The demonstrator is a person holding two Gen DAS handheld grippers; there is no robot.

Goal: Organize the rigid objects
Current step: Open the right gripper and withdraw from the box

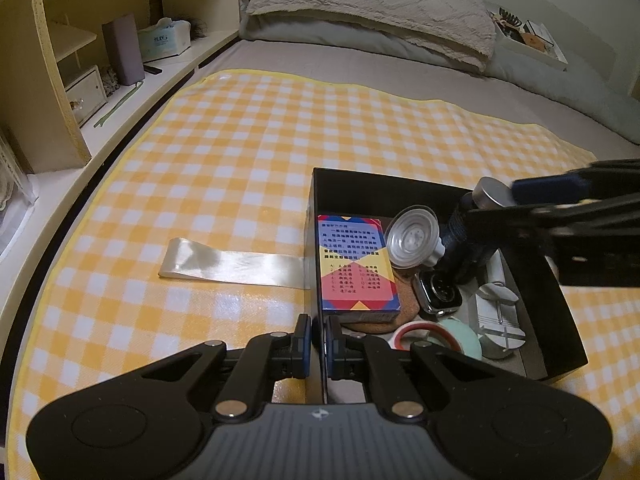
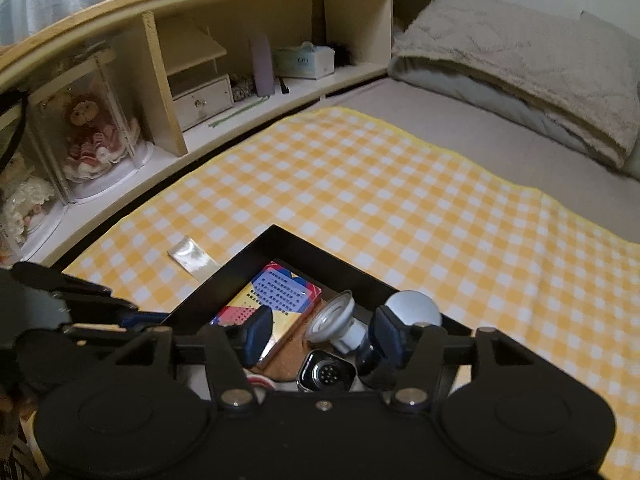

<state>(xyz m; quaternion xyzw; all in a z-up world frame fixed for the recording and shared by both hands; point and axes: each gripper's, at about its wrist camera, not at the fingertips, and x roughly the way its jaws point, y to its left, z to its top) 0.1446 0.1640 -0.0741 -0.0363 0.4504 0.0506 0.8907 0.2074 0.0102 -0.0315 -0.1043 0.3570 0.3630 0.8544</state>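
Left wrist view: left gripper (image 1: 318, 334) clamped on the near wall of the black box (image 1: 560, 312) on the checked cloth (image 1: 240, 160); inside, card box (image 1: 354, 264), suction cup (image 1: 414, 238), smartwatch (image 1: 440, 292), black bottle (image 1: 472, 236). Right wrist view: right gripper (image 2: 320, 334) open above the box's contents, nothing between the pads; bottle's silver cap (image 2: 414, 306) just behind the right finger.

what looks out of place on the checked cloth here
The shiny clear strip lies loose on the checked cloth, left of the black box, while the other small items are inside. Its near end looks tucked against the box wall.
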